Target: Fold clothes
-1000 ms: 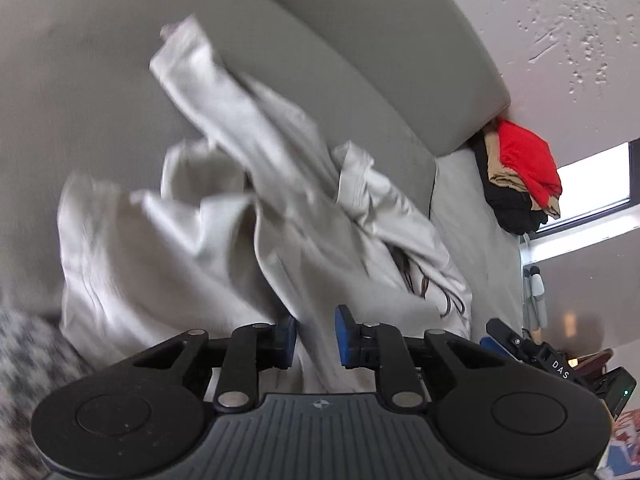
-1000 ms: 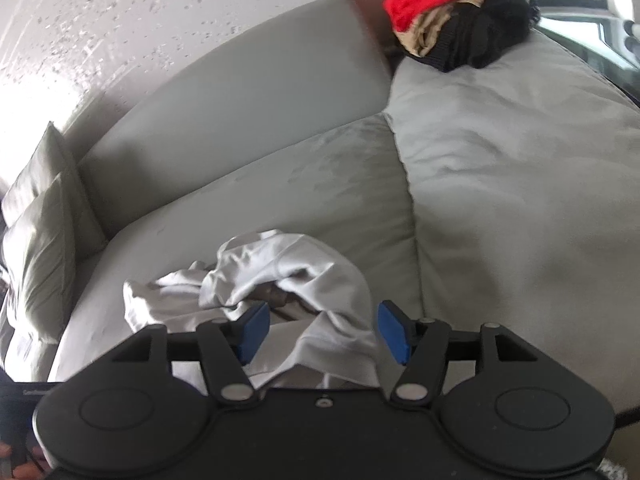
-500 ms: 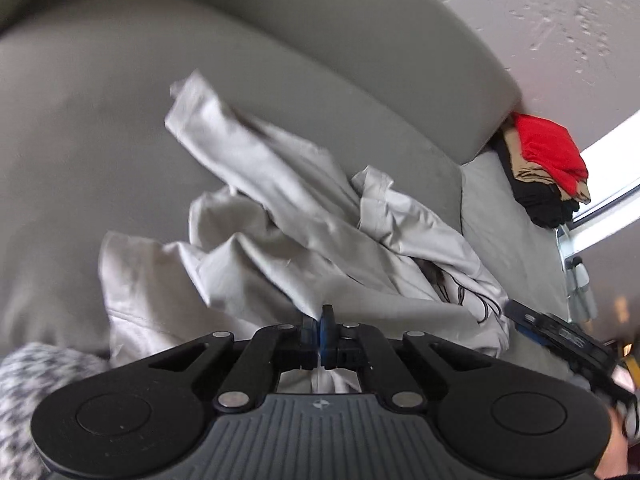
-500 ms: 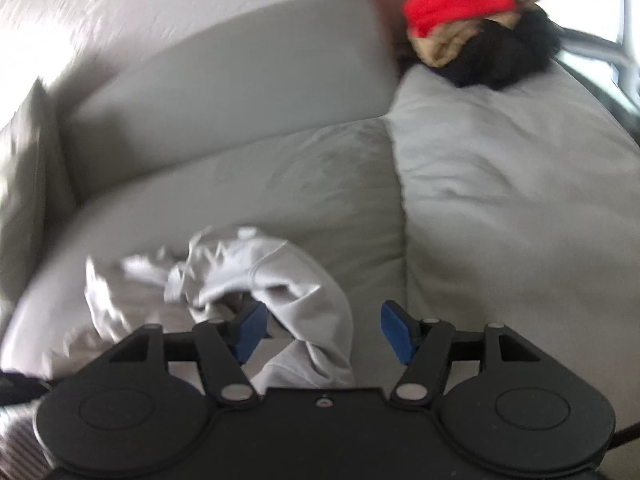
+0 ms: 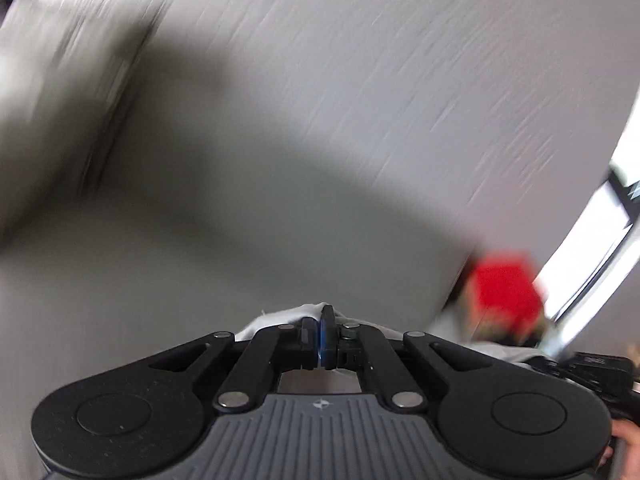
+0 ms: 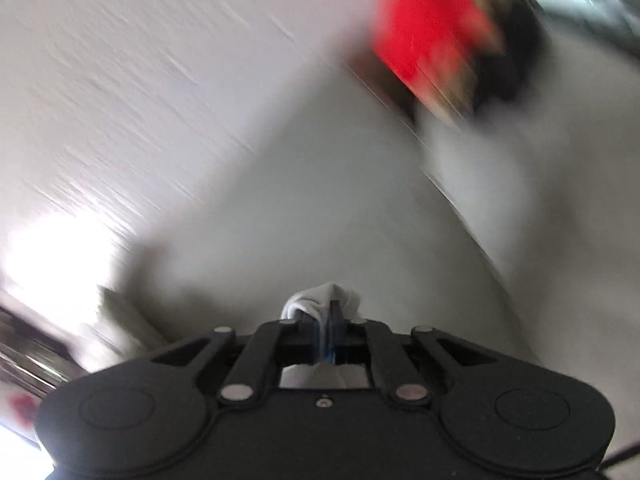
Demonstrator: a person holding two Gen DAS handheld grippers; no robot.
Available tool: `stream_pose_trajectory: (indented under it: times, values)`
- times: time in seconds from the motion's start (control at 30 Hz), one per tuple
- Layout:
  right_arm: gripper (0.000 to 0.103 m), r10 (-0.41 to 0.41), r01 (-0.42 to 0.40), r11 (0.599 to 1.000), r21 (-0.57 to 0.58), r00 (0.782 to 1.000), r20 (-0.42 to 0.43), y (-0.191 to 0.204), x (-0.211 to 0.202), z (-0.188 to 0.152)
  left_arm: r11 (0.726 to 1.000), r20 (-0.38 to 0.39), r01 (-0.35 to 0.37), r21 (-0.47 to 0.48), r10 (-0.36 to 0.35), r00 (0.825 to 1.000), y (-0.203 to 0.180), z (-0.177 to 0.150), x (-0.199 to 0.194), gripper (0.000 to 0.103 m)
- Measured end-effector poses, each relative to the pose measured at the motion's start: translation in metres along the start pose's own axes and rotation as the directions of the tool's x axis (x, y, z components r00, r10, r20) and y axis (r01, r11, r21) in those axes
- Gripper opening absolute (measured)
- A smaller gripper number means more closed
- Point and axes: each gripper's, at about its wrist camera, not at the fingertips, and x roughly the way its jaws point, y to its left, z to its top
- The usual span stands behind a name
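Left wrist view: the left tool [image 5: 320,330] is clamped on a fold of the pale garment [image 5: 280,317], which bunches just above and beside the pads at lower centre. A blurred red cloth [image 5: 506,290] sits at right.

Right wrist view: the right tool [image 6: 326,330] pinches the garment [image 6: 320,295], bunched directly above its fingertips. Grey sofa [image 6: 320,200] fills the background.

Black left gripper [image 5: 320,334] — blue pads, silver screws
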Motion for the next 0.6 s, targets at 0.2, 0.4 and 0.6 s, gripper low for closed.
stream_pose_trajectory:
  times: [0.2,0.4,0.6]
  values:
    - [0.004,0.245,-0.163,0.955,-0.248,0.904,0.35,0.118,-0.115,0.044,0.983,0.338,0.068,0.172,-0.123,0.933,-0.065,0.074,-0.067,0.0]
    - [0.005,0.041,-0.011,0.984,-0.179,0.986,0.161,0.062,-0.088,-0.006,0.998,0.1,0.032,0.057,-0.037,0.994,-0.017,-0.022,-0.035,0.0]
    - [0.005,-0.231,0.237,0.971,0.029,0.963,-0.139,-0.077,-0.041,-0.101,0.991,-0.323,-0.122,-0.051,0.1,0.941,0.044,-0.187,0.008,0.0]
